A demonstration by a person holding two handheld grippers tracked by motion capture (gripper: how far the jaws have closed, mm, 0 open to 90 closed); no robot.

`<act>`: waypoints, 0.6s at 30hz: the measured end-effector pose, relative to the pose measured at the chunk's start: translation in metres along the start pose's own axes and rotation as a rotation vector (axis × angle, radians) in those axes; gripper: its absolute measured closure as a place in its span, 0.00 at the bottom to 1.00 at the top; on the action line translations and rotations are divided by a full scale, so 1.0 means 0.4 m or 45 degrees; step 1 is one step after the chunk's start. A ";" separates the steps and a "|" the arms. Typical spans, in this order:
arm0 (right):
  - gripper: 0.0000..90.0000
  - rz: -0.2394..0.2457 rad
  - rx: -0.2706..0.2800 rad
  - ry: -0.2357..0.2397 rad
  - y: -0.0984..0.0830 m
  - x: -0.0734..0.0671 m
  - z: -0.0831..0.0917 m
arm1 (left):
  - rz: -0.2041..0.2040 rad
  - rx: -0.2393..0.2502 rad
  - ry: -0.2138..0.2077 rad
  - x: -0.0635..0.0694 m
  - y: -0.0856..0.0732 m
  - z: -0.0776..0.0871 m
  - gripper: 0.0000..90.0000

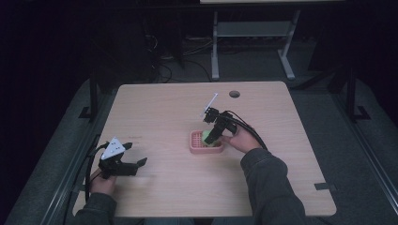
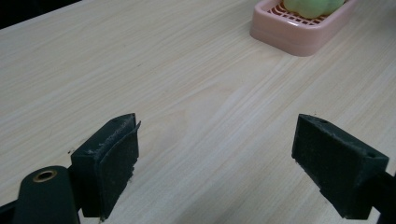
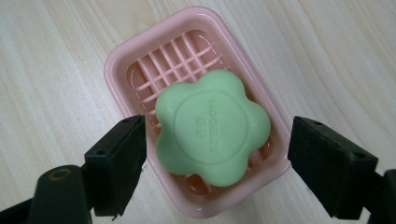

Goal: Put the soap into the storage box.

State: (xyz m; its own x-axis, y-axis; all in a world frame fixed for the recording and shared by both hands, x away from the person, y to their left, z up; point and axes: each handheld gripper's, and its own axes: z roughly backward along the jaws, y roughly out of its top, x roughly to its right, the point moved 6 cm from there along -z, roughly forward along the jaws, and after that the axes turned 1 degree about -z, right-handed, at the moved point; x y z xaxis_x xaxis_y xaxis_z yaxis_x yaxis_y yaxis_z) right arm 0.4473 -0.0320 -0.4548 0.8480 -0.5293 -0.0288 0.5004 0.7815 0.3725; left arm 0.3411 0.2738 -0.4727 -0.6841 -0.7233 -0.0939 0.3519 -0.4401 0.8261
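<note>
High view first: I see the right tool (image 1: 212, 137) held over the pink soap dish (image 1: 196, 146), which sits near the middle of the desk (image 1: 169, 108), a little right of center. A green flower-shaped soap (image 1: 209, 138) lies in that dish, toward its right end. My right hand (image 1: 240, 139) grips the tool from the right side of the dish, with its cable looping back over the wrist. From the right gripper view, the right tool (image 3: 217, 156) has its jaws spread wide, one on each long side of the soap dish (image 3: 140, 51), and both stand clear of the soap (image 3: 212, 126); I cannot tell whether either jaw touches the dish rim. The soap rests tilted on the slotted grid, covering the near half of the dish and leaving the far half of the grid bare. Over on the near left of the desk in the high view, the left tool (image 1: 132, 156) points right, held in my left hand (image 1: 102, 183), well apart from the dish. In the left gripper view, the left tool (image 2: 217, 161) is also spread open with nothing between its jaws, just bare wood below, and the soap dish (image 2: 289, 37) with the soap (image 2: 310, 6) shows at the far right.
</note>
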 end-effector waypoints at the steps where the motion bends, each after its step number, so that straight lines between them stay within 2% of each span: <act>1: 0.21 -0.004 0.001 -0.001 -0.001 0.000 0.003 | 0.000 0.000 0.000 0.000 0.000 0.000 0.16; 10: 0.22 -0.009 0.036 -0.019 -0.016 0.000 0.034 | -0.001 -0.001 -0.003 0.002 0.000 -0.001 0.16; 14: 0.22 -0.031 0.059 -0.022 -0.037 0.008 0.039 | 0.000 -0.005 0.000 0.001 -0.001 -0.002 0.16; 18: 0.22 -0.044 0.048 -0.011 -0.052 0.008 0.040 | 0.000 -0.005 0.000 0.002 -0.001 -0.002 0.16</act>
State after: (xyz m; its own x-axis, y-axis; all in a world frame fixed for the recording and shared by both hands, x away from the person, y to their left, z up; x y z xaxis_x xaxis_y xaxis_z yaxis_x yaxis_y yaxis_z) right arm 0.4368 -0.0554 -0.4477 0.8285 -0.5590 -0.0341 0.5225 0.7498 0.4060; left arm 0.3409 0.2732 -0.4735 -0.6840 -0.7235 -0.0938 0.3545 -0.4420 0.8240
